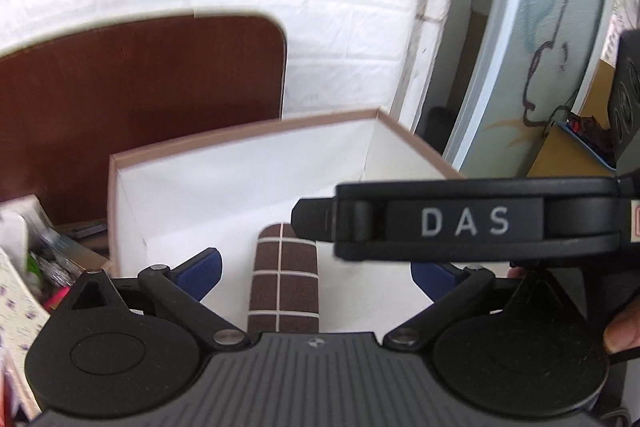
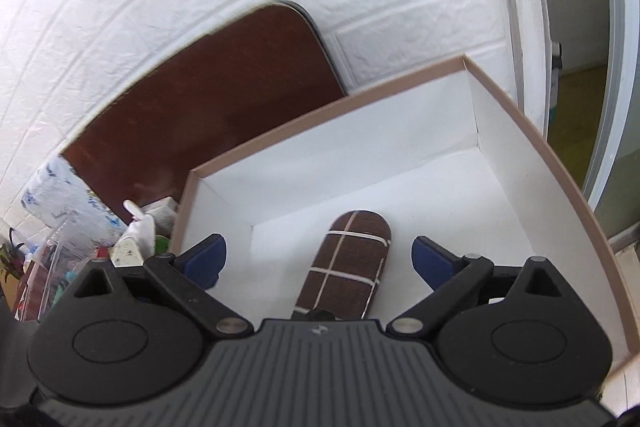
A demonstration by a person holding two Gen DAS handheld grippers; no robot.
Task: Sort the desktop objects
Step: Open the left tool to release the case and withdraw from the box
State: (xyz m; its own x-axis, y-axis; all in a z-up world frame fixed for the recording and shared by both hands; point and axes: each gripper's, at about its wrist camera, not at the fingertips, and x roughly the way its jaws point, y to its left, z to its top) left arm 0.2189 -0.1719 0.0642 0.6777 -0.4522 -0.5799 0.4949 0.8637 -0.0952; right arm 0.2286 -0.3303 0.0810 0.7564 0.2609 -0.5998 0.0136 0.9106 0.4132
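Note:
A brown fabric case (image 1: pixel 284 279) with a white grid pattern lies flat on the floor of a white box with a tan rim (image 1: pixel 240 135). My left gripper (image 1: pixel 316 271) hovers over the case, its blue pads (image 1: pixel 198 271) wide apart and touching nothing. In the right wrist view the same case (image 2: pixel 348 267) lies in the box (image 2: pixel 532 135), and my right gripper (image 2: pixel 320 255) stands open above it, its pads clear on both sides. The right gripper's black housing (image 1: pixel 460 219) crosses the left wrist view and hides the left gripper's right pad in part.
A brown wooden board (image 2: pixel 220 99) leans on the white brick wall behind the box. Clutter sits left of the box: a floral box (image 1: pixel 16 307), a blue-printed tissue pack (image 2: pixel 68 195), a clear plastic container (image 2: pixel 60 267). A painted panel (image 1: pixel 540 47) stands at right. A fingertip (image 1: pixel 624 335) shows.

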